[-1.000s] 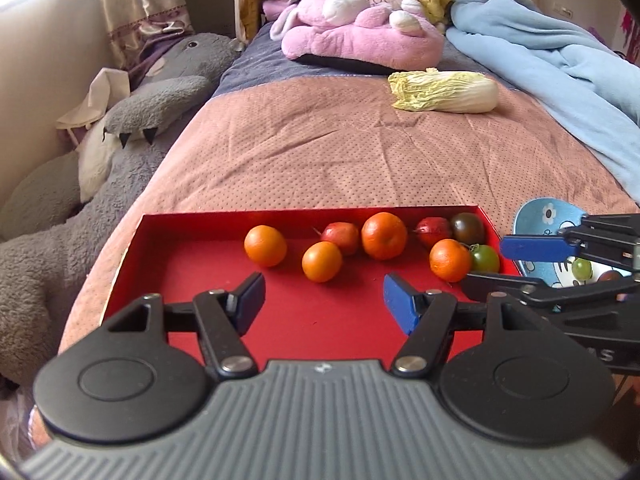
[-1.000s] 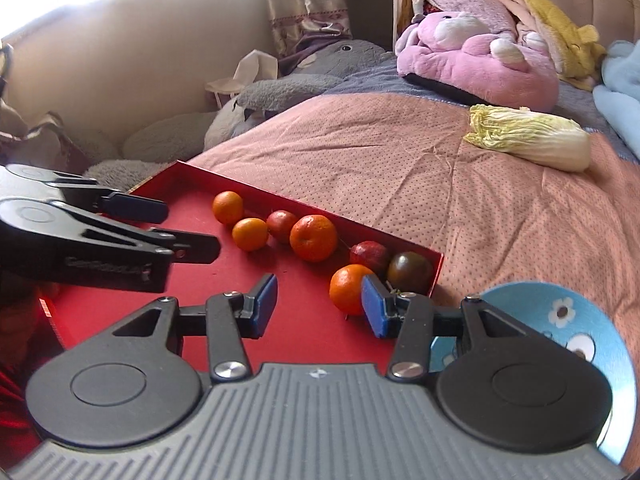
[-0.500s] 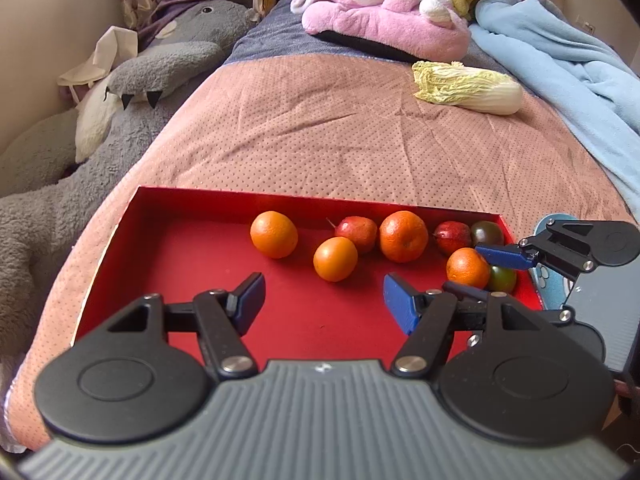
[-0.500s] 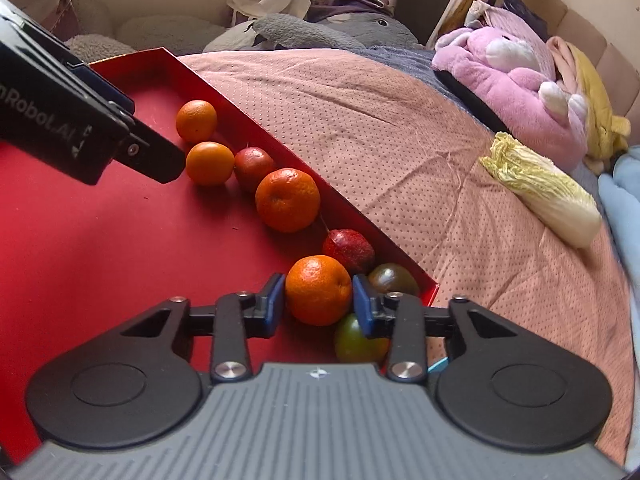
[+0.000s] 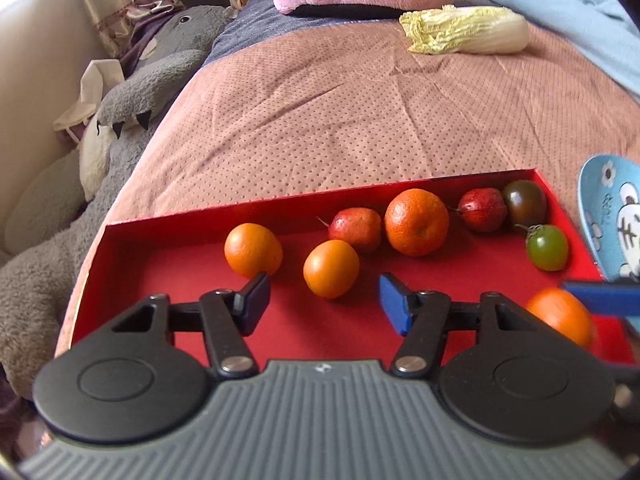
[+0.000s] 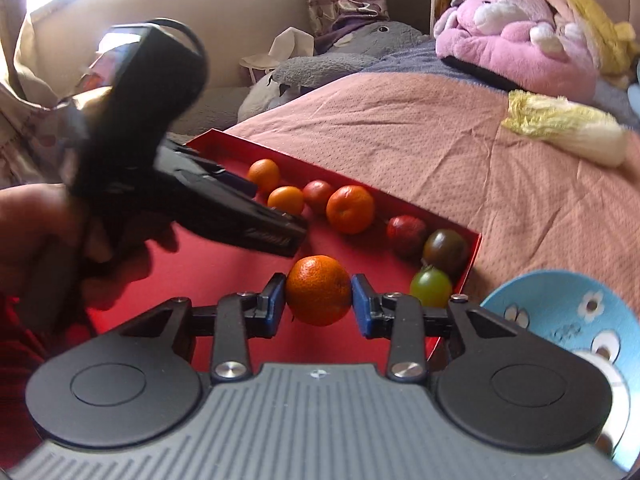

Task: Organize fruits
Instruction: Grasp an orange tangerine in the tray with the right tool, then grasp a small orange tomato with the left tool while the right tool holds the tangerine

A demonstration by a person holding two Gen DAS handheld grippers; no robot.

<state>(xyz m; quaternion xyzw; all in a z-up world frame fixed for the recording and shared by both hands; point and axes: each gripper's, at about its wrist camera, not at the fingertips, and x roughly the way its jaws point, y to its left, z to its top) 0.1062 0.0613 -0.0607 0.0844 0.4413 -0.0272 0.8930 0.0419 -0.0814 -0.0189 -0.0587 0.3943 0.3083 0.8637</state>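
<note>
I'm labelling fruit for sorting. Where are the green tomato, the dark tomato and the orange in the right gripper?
green tomato [image 5: 547, 247], left wrist view, middle of its skin.
dark tomato [image 6: 445, 247], right wrist view, its top.
orange [image 6: 318, 290], right wrist view, centre, between the pads.

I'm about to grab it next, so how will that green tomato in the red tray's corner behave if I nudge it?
The green tomato looks round and smooth, so it would probably roll, though the red tray wall beside it should stop it. Its glossy skin may slip between pads.
</note>
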